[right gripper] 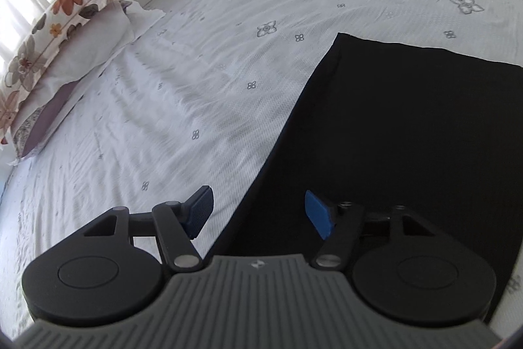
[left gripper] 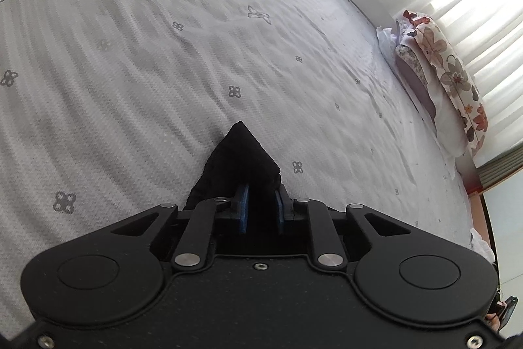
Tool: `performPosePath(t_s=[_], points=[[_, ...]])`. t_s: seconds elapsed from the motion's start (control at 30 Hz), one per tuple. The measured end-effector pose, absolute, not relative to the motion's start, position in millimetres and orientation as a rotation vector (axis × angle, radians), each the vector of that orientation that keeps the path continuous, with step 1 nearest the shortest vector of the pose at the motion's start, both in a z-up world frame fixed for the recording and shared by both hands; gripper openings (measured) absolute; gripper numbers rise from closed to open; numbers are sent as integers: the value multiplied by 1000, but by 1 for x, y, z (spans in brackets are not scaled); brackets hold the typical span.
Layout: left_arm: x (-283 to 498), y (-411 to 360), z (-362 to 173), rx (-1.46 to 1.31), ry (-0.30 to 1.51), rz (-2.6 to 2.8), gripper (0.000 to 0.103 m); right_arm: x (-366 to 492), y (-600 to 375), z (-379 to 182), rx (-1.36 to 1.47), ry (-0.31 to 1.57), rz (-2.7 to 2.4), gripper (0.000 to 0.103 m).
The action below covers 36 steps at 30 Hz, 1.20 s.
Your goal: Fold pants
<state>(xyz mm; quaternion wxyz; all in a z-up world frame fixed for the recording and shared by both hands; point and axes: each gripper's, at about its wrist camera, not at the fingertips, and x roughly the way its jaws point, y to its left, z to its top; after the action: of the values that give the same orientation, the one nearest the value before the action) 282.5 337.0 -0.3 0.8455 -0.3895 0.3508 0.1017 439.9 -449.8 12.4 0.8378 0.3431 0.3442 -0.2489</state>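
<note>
- Pants (right gripper: 392, 133): matte black fabric, flat smooth rectangle on bed (right gripper: 202, 94) toward its near right side; far hem edge straight; right part cut off by frame.
- Bedsheet: pale grey-white, woven ribbed texture w/ small clover motifs, lightly wrinkled.
- Left gripper (left gripper: 261, 201): jaws clenched on a pointed black pants corner (left gripper: 242, 152), lifted over the sheet; blue pads mostly hidden by cloth.
- Right gripper (right gripper: 258, 211): jaws released, spread wide, hovering over pants' left edge, angled down.
- Floral pillow (right gripper: 49, 31) at bed's far edge by curtains.
</note>
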Motion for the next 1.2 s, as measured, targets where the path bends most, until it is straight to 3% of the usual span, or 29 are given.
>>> performPosePath(t_s=[0.1,0.13,0.17,0.2,0.27,0.57,0.87,1.2], points=[[282,333,0,-796,733,218,18,457,-452,9,676,725,-568,74],[281,332,0,-789,731,219,18,462,-452,8,666,727,-586,67],[281,331,0,-782,728,222,18,466,-454,7,660,732,-604,44],[280,330,0,-779,725,225,18,468,-455,7,644,744,-648,14],[279,327,1,-773,721,234,18,465,-460,3,659,755,-705,4],[260,306,37,-680,681,251,8,386,-475,46,747,626,-646,2],[182,292,106,-619,607,188,7,236,-501,98,768,561,-592,2],[66,292,108,-648,660,217,6,63,-501,79,750,633,-615,2]])
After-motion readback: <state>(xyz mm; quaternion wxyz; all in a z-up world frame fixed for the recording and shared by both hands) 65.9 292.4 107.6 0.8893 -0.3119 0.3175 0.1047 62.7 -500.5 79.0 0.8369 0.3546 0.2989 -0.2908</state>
